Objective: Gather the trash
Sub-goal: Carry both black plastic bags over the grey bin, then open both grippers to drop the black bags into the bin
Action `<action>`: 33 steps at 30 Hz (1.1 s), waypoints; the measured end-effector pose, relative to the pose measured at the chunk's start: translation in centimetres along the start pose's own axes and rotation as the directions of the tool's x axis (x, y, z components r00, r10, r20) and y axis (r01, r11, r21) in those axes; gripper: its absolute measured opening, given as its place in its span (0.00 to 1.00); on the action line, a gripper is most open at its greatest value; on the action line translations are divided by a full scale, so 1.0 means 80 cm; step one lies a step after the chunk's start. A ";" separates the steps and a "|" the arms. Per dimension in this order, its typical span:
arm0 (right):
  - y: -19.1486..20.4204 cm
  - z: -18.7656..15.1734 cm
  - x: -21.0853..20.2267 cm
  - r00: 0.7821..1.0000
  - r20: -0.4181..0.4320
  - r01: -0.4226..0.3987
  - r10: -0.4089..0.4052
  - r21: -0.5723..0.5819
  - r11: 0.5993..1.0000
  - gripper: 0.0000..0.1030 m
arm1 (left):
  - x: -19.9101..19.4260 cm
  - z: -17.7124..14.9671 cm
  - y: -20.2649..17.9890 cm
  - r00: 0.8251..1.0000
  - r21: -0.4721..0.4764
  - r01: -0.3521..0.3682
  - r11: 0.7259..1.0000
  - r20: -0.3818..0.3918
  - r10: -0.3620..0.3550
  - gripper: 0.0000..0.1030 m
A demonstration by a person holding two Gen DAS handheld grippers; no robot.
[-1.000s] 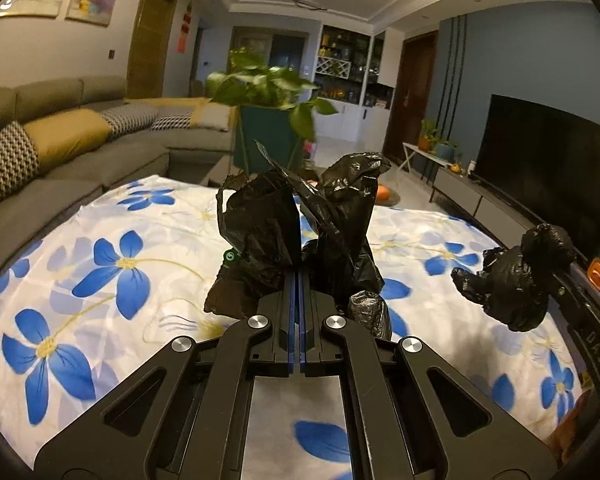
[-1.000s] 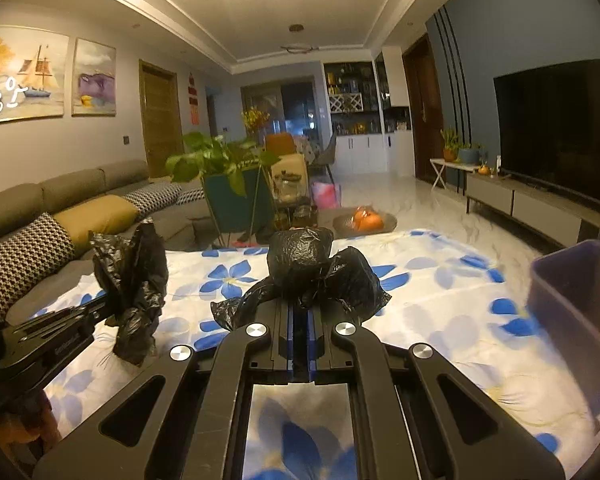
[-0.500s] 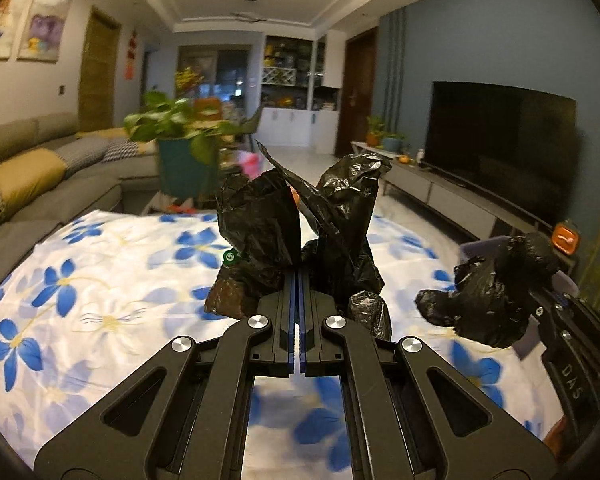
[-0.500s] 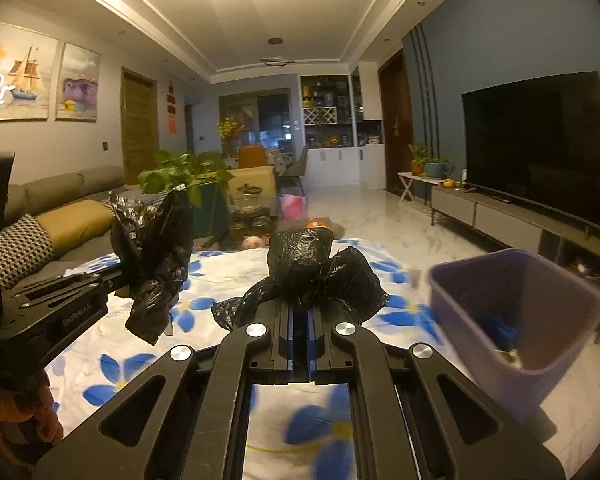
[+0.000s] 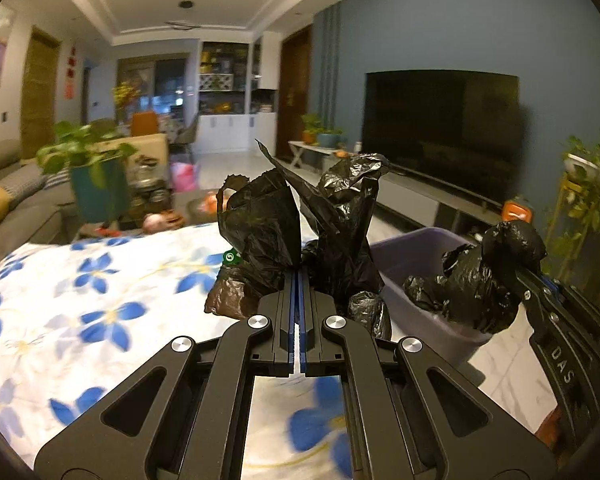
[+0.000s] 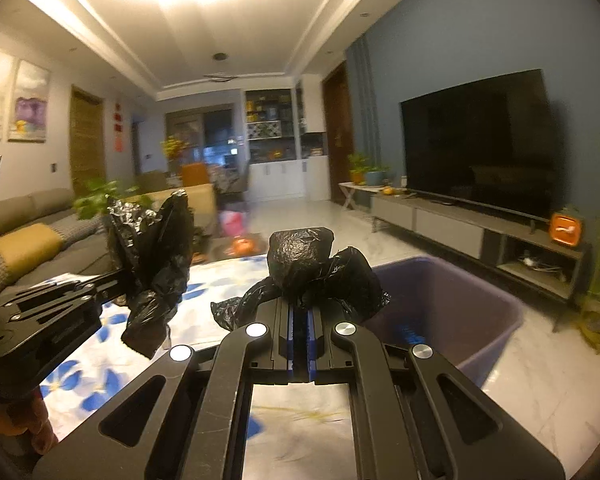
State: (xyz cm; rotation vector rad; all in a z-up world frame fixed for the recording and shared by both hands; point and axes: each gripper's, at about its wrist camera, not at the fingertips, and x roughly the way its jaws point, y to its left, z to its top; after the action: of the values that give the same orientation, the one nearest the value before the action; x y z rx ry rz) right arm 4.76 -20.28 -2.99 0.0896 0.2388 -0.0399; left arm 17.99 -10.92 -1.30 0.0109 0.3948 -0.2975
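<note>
My left gripper (image 5: 299,276) is shut on a crumpled black trash bag (image 5: 267,220), held up over the right edge of the flowered tablecloth (image 5: 99,280). My right gripper (image 6: 300,304) is shut on a second, knotted black bag (image 6: 304,256). That second black bag (image 5: 480,280) shows at the right of the left wrist view, just over the purple bin (image 5: 416,248). In the right wrist view the purple bin (image 6: 452,300) stands on the floor right of and just beyond my fingers, something blue inside it. The left gripper's bag (image 6: 151,248) hangs at the left there.
A low TV cabinet (image 6: 480,232) with a large television (image 6: 476,140) runs along the blue wall on the right. A grey sofa (image 6: 31,232) and a potted plant (image 5: 91,176) lie on the left. Pale tiled floor (image 6: 540,380) surrounds the bin.
Both grippers have swung to the right with their bags, away from the middle of the table. The purple bin has come into view and now sits close under the right gripper's bag.
</note>
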 end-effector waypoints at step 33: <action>-0.136 0.002 0.081 0.983 -0.058 0.179 -0.174 0.086 0.980 0.07 | 0.146 0.009 -0.129 0.958 0.046 0.286 0.957 -0.043 -0.284 0.01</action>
State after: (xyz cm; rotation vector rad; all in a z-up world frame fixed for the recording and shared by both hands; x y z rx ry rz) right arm 10.57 -31.34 -5.27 0.1602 0.2945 -0.2256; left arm 25.57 -24.14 -4.55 0.0098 0.4251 -0.5932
